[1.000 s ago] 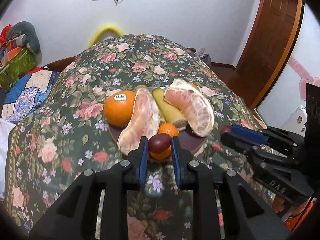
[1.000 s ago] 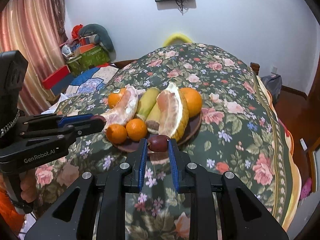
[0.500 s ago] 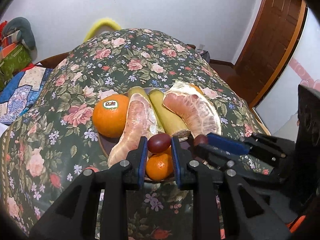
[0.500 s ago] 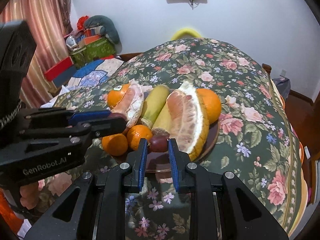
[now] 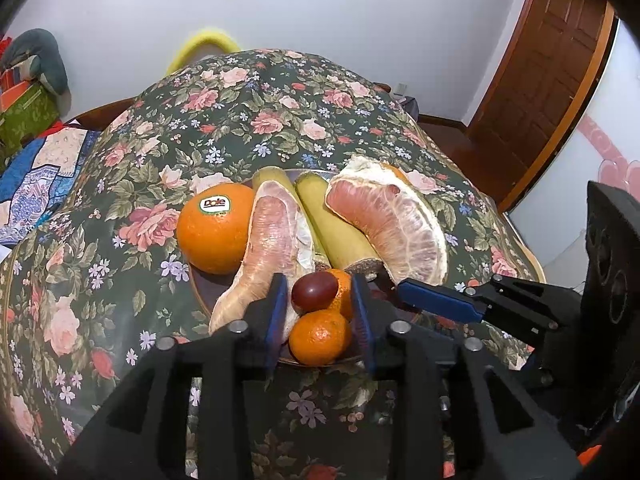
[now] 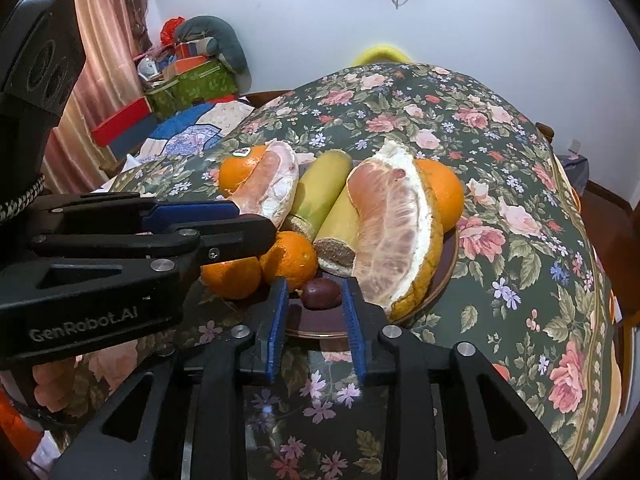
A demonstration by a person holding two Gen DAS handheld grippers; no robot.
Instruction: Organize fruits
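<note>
A brown plate [image 6: 442,280] holds a Dole-stickered orange [image 5: 214,232], a second orange [image 6: 442,192], two peeled pomelo wedges [image 5: 276,248] [image 5: 396,220], two yellow-green cane pieces [image 5: 340,236] and two mandarins [image 5: 320,338]. My left gripper [image 5: 318,282] is opening around a dark red grape [image 5: 314,291] that rests on the mandarins, with a gap at each pad. My right gripper [image 6: 315,284] is opening too. Its grape [image 6: 321,294] lies on the plate's bare front between the pads, and the pads do not press it. Each gripper shows in the other's view.
The plate stands on a round table under a dark floral cloth [image 5: 248,120]. A yellow chair back [image 5: 204,42] rises behind it. Boxes and bedding [image 6: 188,80] pile up at the left, and a wooden door [image 5: 552,80] is at the right. A hand [image 6: 44,380] holds the left gripper.
Both grippers came forward and down over the plate's front. Their jaws have parted, and each grape now rests free, one on the mandarins, one on the plate.
</note>
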